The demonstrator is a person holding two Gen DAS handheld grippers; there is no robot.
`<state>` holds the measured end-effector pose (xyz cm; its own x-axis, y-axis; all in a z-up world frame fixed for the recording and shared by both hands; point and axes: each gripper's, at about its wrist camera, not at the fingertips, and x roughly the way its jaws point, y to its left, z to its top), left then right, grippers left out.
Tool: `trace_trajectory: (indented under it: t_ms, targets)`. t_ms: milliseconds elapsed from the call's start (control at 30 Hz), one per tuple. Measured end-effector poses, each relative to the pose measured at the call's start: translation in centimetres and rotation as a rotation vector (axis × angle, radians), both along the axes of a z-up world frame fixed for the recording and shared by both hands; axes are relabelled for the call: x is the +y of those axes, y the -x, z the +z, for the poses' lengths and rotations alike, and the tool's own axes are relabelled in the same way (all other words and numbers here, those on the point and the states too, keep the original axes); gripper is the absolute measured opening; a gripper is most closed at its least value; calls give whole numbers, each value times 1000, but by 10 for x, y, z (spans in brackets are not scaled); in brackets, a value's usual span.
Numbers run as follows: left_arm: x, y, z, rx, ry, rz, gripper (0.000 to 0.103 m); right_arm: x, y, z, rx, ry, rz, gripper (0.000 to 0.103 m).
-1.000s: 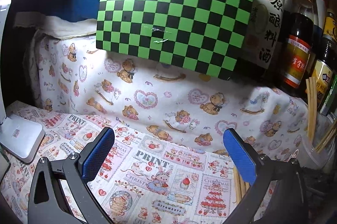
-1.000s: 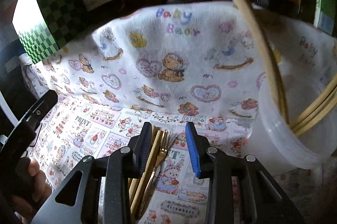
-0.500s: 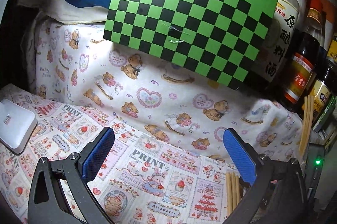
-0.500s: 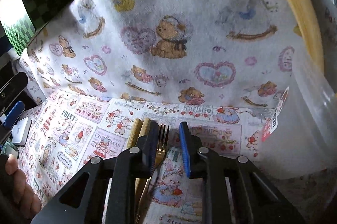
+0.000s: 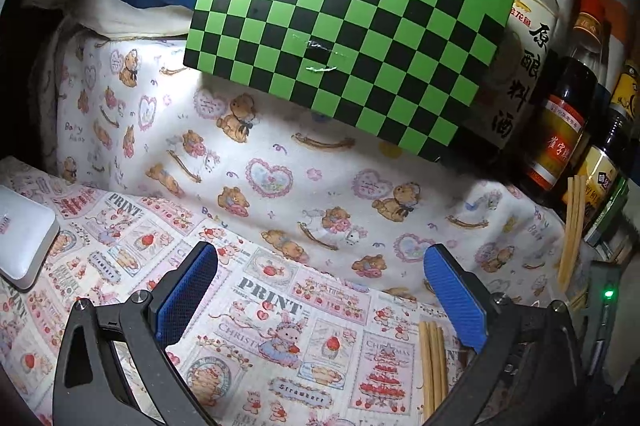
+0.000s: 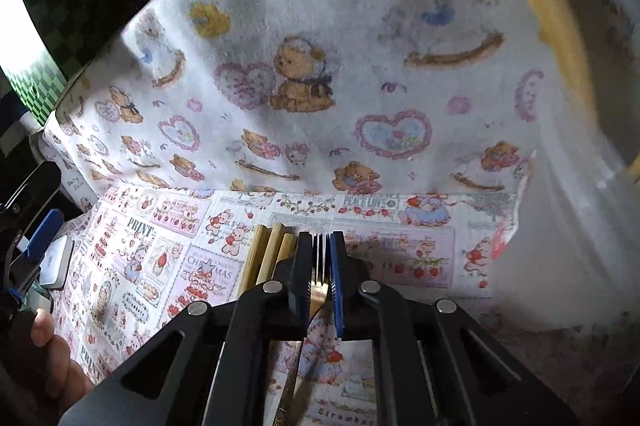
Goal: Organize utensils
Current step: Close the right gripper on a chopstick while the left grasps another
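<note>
The right gripper [image 6: 321,258] was closing its jaws around a gold fork [image 6: 319,276], with the fork's prongs poking up between the blue pads. The fork lay on the printed cloth [image 6: 160,238], just beside some wooden chopsticks [image 6: 266,250]. A clear plastic tub [image 6: 568,226] stood near, on the right. The left gripper [image 5: 320,290] was wide open and held nothing over the cloth.

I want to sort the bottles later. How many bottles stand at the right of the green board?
3: a clear bottle beside the green board, then two dark bottles further right. More may be hidden.
</note>
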<state>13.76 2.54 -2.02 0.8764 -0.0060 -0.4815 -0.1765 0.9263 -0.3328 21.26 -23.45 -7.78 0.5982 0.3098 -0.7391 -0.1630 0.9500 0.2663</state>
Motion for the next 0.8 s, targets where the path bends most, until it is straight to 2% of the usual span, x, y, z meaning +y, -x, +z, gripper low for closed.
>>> trace_trajectory:
  t_ms: [67, 200, 333, 500, 667, 800]
  targets:
    - [1, -1, -1, 3, -10, 5, 102, 1, 5, 8, -3, 41, -6, 5]
    - [3, -3, -2, 3, -25, 8, 102, 0, 14, 17, -16, 76, 2, 4]
    - [-3, 3, 3, -4, -45, 4, 102, -5, 13, 18, 12, 95, -7, 2]
    - [-6, 6, 8, -12, -57, 6, 102, -11, 6, 10, 36, 78, -25, 2]
    - [-4, 5, 6, -4, -45, 6, 102, -4, 10, 16, -5, 89, 15, 3]
    - [1, 4, 5, -2, -40, 12, 102, 3, 9, 12, 32, 82, 39, 8]
